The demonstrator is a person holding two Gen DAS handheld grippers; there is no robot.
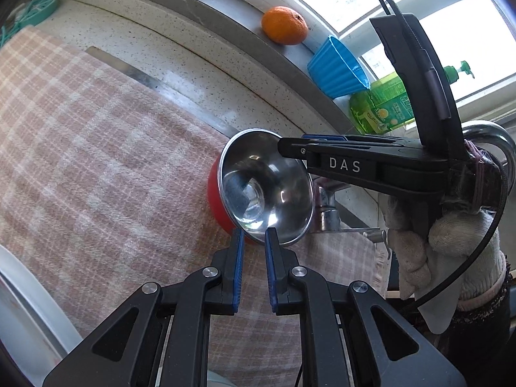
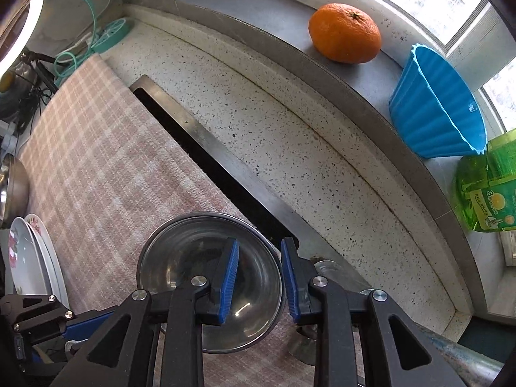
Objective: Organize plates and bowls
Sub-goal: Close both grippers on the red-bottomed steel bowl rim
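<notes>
Orange (image 2: 345, 33), green soap bottle (image 2: 488, 190) on sill; plaid cloth (image 2: 96, 148).

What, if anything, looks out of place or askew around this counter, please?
The blue ribbed bowl on the window sill appears tipped on its side, its rim by the green soap bottle. An orange sits loose on the same sill. Nothing looks spilled or broken.

One steel bowl (image 2: 209, 277), two plates (image 2: 29, 258), one orange (image 2: 345, 32), one blue cup (image 2: 435, 109).

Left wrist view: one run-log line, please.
left gripper shut on steel bowl rim | right gripper straddles far rim, open | bowl tilted over checked cloth
</notes>
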